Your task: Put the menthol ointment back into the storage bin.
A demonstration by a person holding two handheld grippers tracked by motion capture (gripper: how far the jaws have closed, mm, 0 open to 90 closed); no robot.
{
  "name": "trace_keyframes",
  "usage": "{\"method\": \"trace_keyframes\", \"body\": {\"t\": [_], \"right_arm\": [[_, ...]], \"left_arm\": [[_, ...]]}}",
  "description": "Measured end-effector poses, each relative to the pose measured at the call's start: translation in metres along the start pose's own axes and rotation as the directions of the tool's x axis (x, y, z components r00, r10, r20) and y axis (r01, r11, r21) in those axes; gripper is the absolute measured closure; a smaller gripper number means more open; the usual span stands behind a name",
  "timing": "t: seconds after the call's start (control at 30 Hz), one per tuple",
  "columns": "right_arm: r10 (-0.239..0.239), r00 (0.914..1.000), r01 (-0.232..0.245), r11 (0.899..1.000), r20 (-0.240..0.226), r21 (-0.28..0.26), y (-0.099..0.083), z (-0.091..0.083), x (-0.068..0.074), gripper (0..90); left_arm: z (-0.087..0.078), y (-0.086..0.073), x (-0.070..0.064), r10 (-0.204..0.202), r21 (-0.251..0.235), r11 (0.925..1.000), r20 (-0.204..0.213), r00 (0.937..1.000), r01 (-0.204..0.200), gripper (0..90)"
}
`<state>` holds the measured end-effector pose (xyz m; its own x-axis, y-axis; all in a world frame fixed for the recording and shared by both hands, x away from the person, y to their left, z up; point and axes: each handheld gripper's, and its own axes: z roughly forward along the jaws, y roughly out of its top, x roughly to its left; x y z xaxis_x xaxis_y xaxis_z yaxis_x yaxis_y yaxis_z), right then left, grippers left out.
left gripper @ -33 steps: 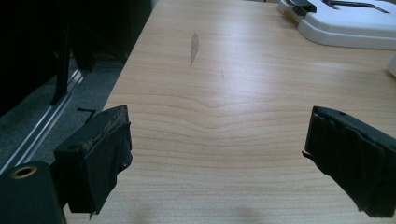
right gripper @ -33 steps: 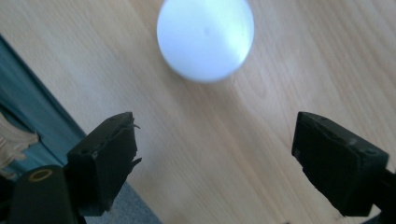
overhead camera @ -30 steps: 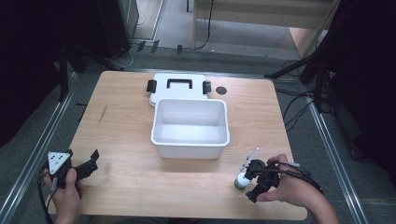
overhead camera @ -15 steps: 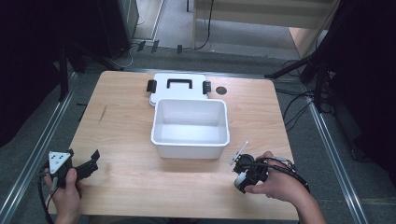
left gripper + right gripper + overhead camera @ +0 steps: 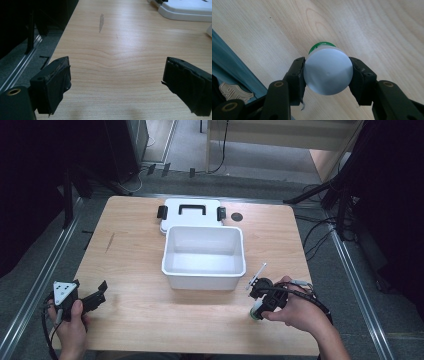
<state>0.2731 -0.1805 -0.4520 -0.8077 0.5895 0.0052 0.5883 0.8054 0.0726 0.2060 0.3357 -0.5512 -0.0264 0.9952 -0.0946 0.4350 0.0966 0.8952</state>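
Observation:
My right gripper is shut on a small round white container with a green band; its flat white end faces the camera. In the high view this gripper sits near the table's front right, just off the bin's front right corner, with the container low over the wood. I cannot tell whether it touches the table. My left gripper lies at the front left, held by a hand. Its jaws stand wide open over bare wood with nothing between them.
An open white bin stands empty in the middle of the wooden table. Behind it lies its white lid with a black handle and two black latches. A small dark disc sits right of the lid. Metal rails run along both sides.
The right hand has shifted left and slightly toward the bin, keeping the white container in its gripper. The left gripper has stayed where it was.

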Motion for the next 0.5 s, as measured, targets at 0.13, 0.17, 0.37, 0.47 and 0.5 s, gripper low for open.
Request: {"method": "trace_keyframes", "body": {"t": [0.13,0.17,0.37,0.47,0.5], "right_arm": [[0.003,0.9999,-0.003,1.0,0.014,-0.006,0.005,-0.018,-0.005,51.6],[-0.001,0.9999,0.001,1.0,0.015,-0.007,0.005,-0.02,-0.006,51.6],[0.031,0.9995,-0.031,0.999,-0.009,-0.02,0.015,-0.046,-0.022,51.7],[0.042,0.9991,-0.042,0.999,-0.004,-0.025,0.021,-0.057,-0.028,51.8],[0.04,0.9992,-0.04,0.999,-0.004,-0.022,0.023,-0.06,-0.03,51.8]], "left_arm": [[0.0,0.0,0.0,0.0,0.0,1.0,0.0,1.0,0.0,8.2],[0.0,0.0,0.0,0.001,0.001,1.0,0.0,1.0,-0.001,8.2],[0.0,0.0,0.0,0.001,0.0,1.0,0.001,1.0,-0.001,8.2],[0.0,0.0,0.0,0.001,0.001,1.0,0.001,1.0,-0.001,8.2],[0.0,0.0,0.0,0.001,0.002,1.0,0.001,1.0,-0.001,8.2]]}}
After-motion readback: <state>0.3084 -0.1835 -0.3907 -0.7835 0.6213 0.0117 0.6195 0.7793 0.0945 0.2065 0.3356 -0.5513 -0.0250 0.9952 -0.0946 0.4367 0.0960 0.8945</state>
